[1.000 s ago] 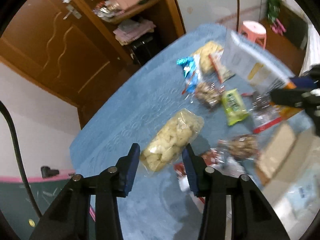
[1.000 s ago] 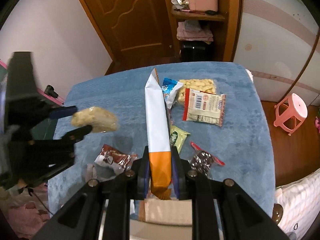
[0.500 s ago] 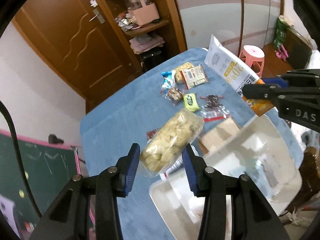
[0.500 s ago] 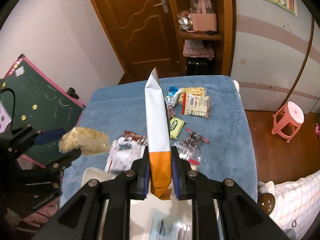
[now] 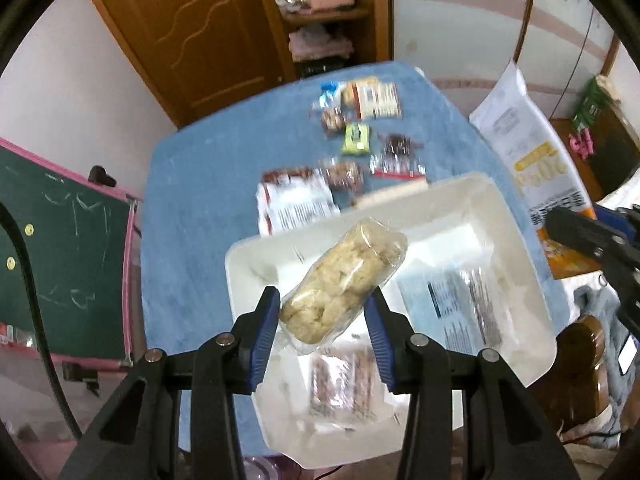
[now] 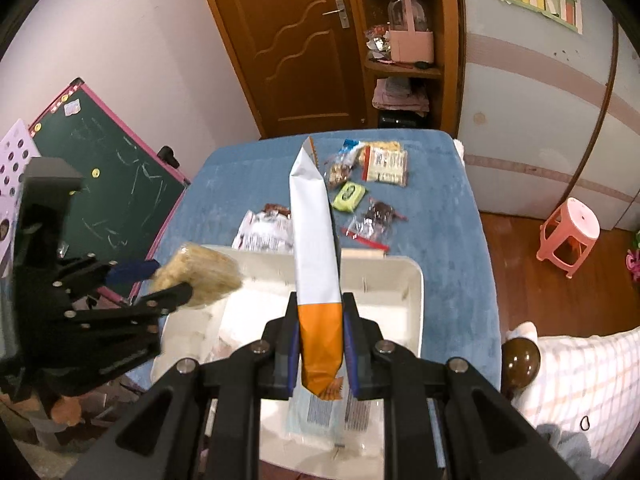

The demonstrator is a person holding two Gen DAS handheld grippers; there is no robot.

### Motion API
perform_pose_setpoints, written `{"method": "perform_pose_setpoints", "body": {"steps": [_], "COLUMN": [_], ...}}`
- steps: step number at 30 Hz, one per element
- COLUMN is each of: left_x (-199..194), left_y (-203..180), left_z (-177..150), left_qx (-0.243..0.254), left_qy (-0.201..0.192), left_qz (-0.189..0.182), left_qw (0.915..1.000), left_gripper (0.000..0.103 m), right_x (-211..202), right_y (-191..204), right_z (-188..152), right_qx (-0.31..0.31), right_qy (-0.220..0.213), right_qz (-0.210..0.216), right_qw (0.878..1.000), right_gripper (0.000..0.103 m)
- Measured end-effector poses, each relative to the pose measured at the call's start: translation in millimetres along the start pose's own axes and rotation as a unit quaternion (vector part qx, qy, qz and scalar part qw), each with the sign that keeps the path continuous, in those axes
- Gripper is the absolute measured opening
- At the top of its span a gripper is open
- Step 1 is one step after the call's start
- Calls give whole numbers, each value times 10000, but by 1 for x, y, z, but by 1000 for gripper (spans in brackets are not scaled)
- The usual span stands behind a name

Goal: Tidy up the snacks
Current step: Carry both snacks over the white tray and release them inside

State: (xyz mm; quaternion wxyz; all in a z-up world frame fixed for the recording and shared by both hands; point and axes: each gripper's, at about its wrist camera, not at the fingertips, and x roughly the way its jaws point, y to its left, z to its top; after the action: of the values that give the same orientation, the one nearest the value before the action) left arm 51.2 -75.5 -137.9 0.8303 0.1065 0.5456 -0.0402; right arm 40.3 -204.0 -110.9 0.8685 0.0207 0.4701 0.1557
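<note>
Here, a white plastic bin [image 5: 516, 236] sits on a table covered in blue cloth [image 5: 192, 208], and everything else is placed in relation to that bin.

The left gripper [image 5: 322, 318] hangs above the bin's near left part, its blue-padded fingers [image 5: 266, 320] clamped on a clear bag of pale puffed snacks [image 5: 344, 280]. The bag sticks out forward over the bin's inside, lifted off the floor of the bin.

The right gripper [image 6: 320, 344] is above the bin's near side, fingers squeezed on the orange end of a tall white and orange packet [image 6: 316, 248]. The packet points up and away, over the bin towards the table's far side.

Inside the bin lie some flat packets (blurred, hard to read), including a pale blue one [image 5: 452, 300] and a dark one [image 5: 344, 380].

Beyond the bin's far rim, on the cloth, rest loose snacks: a white and brown packet [image 5: 296, 200] just beside the rim, a green packet [image 6: 349, 196] further off, a clear pouch with a red strip [image 6: 372, 220] near it, and a white labelled bag [image 6: 386, 166] at the far end.

Past the table stand a wooden door [image 6: 296, 40] and a shelf [image 6: 404, 64]; left of the bin leans a green chalkboard [image 6: 116, 192], and to its right on the floor is a pink stool [image 6: 570, 232].
</note>
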Motion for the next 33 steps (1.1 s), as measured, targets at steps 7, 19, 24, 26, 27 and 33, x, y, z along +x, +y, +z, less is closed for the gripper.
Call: {"method": "perform_pose_setpoints", "body": {"steps": [7, 19, 24, 26, 27, 33], "left_x": [11, 47, 63, 70, 71, 76], "left_y": [-28, -28, -18, -16, -16, -22], "left_z": [-9, -24, -34, -39, -41, -42], "left_qx": [-162, -502, -763, -865, -878, -788], "left_qy": [-127, 371, 534, 614, 647, 613], "left_qz": [136, 442, 593, 619, 627, 794], "left_qw": [9997, 9971, 9939, 9924, 9921, 9918], "left_gripper": [42, 42, 42, 42, 42, 43], "right_x": [7, 51, 65, 72, 73, 78], "right_y": [-1, 5, 14, 19, 20, 18], "right_z": [-28, -47, -56, -60, -62, -68], "right_qx": [-182, -583, -845, -967, -988, -1047], "right_qy": [123, 616, 689, 740, 750, 679], "right_qz": [93, 542, 590, 502, 500, 485], "right_qw": [9997, 9949, 9923, 9913, 9910, 9910], "right_gripper": [19, 19, 19, 19, 19, 21]}}
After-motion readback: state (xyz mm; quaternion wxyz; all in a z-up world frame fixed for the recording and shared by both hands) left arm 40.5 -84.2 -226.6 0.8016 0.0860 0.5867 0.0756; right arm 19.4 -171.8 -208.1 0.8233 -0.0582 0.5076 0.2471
